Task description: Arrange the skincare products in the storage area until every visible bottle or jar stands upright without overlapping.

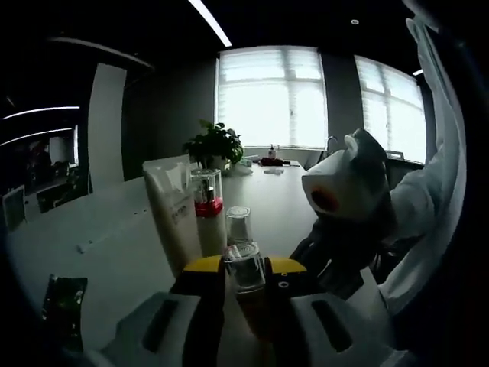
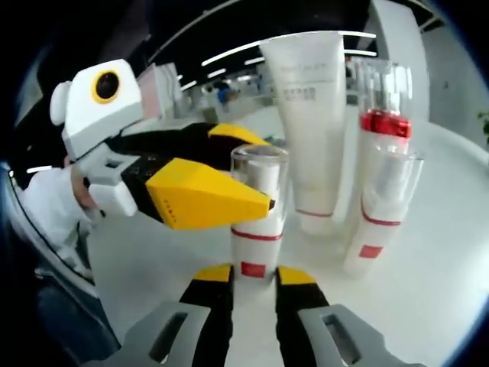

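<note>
A dim office with bright blinds at the back; a long pale tabletop point(image 1: 114, 237) carries the products. In the left gripper view a white tube point(image 1: 174, 218) stands left of centre, a red-banded bottle point(image 1: 208, 206) just beside it, another capped bottle point(image 1: 238, 226) near centre, and a third bottle point(image 1: 246, 269) low in the frame between the left tool point(image 1: 246, 284) jaws.

All four appear upright, so the step in hand looks like settling that third bottle into place beside the others.

In the right gripper view the left tool point(image 2: 229, 200) comes in from the left, its yellow jaw against the bottle point(image 2: 258, 222) at centre; it appears clenched on it. The right tool point(image 2: 253, 277) sits at the bottle's base, jaws close on either side, though whether they grip it I cannot tell.

The next move likely calls for a gentle release without tipping it, keeping clear of the tube point(image 2: 309, 115) and the bottles at upper right point(image 2: 382, 115) and lower right point(image 2: 378, 218).
</note>
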The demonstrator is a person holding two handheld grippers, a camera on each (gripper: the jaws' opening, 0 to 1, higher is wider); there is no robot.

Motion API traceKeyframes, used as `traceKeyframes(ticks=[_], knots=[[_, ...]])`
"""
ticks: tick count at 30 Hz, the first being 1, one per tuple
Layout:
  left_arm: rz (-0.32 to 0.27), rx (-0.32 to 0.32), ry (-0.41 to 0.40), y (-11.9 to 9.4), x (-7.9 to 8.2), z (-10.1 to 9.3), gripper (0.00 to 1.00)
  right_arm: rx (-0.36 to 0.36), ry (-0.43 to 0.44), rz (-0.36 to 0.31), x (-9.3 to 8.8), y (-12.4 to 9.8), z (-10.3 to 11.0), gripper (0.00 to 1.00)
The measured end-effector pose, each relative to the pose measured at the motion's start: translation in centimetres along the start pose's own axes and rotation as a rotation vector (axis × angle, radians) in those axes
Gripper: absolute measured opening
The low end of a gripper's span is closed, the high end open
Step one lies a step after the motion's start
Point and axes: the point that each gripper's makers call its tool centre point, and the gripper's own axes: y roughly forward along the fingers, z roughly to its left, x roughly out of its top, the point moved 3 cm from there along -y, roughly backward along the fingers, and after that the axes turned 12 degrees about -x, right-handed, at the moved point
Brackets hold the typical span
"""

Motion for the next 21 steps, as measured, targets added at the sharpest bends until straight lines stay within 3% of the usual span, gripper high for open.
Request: traceKeyframes(ticks=[10, 21], knots=[[-0.021, 0.001, -0.009, -0.3, 0.4, 0.3, 0.18, -0.033, -0.062, -0.013, 0.3, 0.2, -0.4, 0.11], [-0.018, 0.017, 0.013, -0.5, 0.8, 0.7, 0.17, -0.141, -0.137, -0.065, 0.8, 1.1, -1.0, 0.11]])
